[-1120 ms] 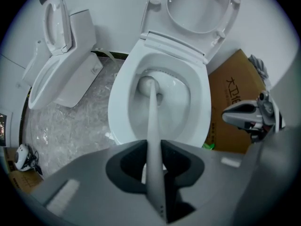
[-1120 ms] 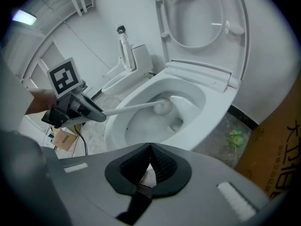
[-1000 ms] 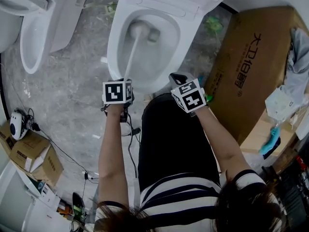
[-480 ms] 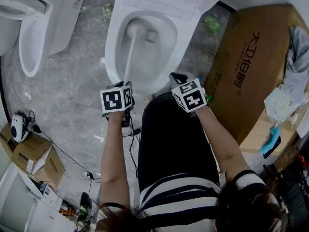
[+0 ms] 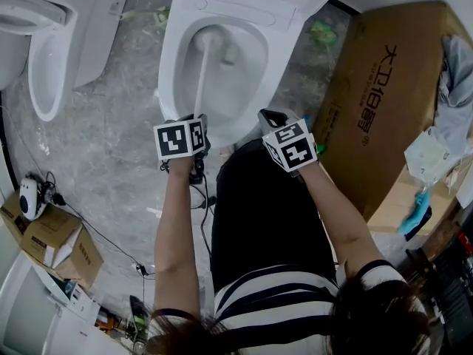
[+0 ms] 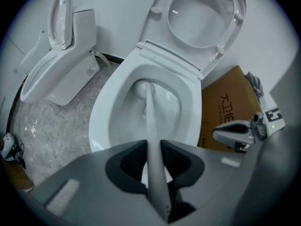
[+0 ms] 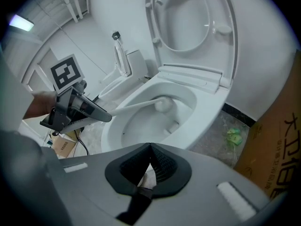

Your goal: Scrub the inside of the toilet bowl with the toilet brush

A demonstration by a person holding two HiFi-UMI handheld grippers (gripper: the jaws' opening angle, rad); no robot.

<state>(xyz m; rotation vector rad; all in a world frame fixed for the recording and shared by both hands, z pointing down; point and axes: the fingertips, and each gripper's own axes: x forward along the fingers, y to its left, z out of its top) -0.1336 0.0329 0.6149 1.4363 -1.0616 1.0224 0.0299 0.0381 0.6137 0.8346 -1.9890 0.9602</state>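
The white toilet bowl [image 5: 247, 98] stands open ahead, its seat and lid [image 6: 202, 18] raised. A white toilet brush has its head [image 5: 205, 41] down at the back left of the bowl, beside the drain. Its long handle [image 5: 199, 87] runs back to my left gripper [image 5: 198, 120], which is shut on it. In the left gripper view the handle [image 6: 151, 126] passes between the closed jaws of that gripper [image 6: 151, 147] to the brush head [image 6: 141, 86]. My right gripper [image 5: 270, 117] hovers at the bowl's near right rim, shut [image 7: 150, 147] and holding nothing.
A second toilet [image 5: 44, 43] stands at the left. A large cardboard box [image 5: 384, 87] lies close on the right of the bowl, with green scraps [image 5: 323, 32] beside it. Small cartons [image 5: 52, 235] and cables [image 5: 199, 205] lie on the marbled floor at lower left.
The brush head has slid a little to the left and further back in the bowl as my left gripper drew back and pushed forward again. The right gripper has stayed put.
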